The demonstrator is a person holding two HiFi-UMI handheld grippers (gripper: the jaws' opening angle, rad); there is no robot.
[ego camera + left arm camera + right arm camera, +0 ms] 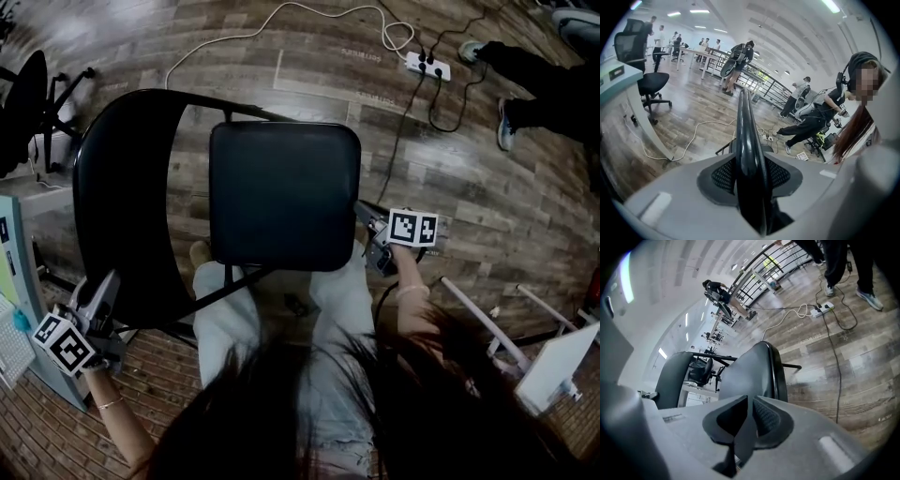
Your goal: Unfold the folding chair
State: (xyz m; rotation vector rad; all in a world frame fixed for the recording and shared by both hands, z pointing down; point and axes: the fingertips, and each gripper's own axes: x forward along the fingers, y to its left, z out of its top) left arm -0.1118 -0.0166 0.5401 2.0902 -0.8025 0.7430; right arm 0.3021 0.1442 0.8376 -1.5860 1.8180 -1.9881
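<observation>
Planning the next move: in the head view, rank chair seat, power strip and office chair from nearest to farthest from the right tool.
1. chair seat: its right edge is at the right tool.
2. power strip: on the floor ahead, top of picture.
3. office chair: far left edge.

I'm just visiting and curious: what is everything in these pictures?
folding chair: one, black, mid-floor, seat down.
power strip: one, white, floor beyond the chair.
cable: one, white, looping to the strip.
office chair: one, black, by a desk.
bystander: one, dark trousers, beside the power strip.
left gripper: one, grey, backrest edge between its jaws.
right gripper: one, grey, closed on the seat's edge.
wearer's legs: two, pale trousers, below the seat.
</observation>
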